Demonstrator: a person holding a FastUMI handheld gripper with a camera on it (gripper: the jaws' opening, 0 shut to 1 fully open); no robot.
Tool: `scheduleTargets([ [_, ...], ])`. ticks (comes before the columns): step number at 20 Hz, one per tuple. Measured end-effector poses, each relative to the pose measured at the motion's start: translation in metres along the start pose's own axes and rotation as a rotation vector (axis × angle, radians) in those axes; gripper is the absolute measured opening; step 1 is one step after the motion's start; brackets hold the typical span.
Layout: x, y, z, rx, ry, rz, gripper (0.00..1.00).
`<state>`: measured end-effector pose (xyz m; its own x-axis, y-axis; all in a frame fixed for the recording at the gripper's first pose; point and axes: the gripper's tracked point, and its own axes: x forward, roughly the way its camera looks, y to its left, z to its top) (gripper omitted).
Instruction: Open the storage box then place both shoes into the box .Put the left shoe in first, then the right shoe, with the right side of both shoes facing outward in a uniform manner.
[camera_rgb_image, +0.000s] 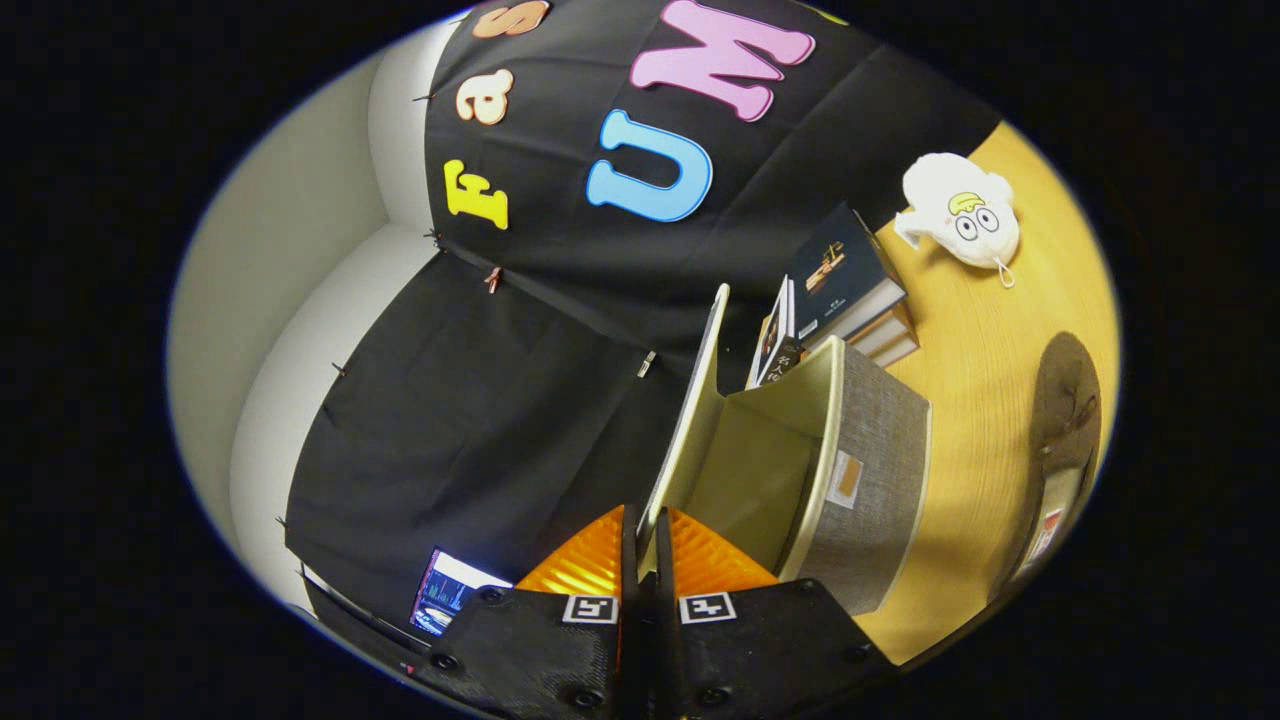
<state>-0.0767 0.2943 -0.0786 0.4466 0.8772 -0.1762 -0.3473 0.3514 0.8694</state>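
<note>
My gripper (646, 540) is shut on the edge of the storage box's cream lid (695, 400), with both fingers pressing on the thin panel. The lid is swung up and away from the grey fabric storage box (880, 470), so the box's pale interior (760, 470) shows with nothing in it. A dark brown shoe (1066, 395) lies on the wooden table (980, 380) beyond the box. A second shoe-like shape (1045, 525) lies against it, too squeezed at the side to make out.
A stack of books (845, 285) stands on the table behind the box, touching or nearly touching it. A white plush toy (960, 215) lies farther back. A lit screen (445, 592) sits beside my fingers. Black cloth walls the booth.
</note>
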Motion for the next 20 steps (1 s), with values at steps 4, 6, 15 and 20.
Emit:
scheduleTargets([
  [4,0.021,0.032,-0.002,-0.050,0.007,-0.025,0.08],
  [6,0.035,0.050,-0.002,-0.078,0.003,-0.030,0.08],
  [15,0.129,0.115,-0.042,-0.253,0.051,-0.071,0.08],
  [20,0.193,0.115,-0.082,-0.289,0.113,-0.101,0.08],
])
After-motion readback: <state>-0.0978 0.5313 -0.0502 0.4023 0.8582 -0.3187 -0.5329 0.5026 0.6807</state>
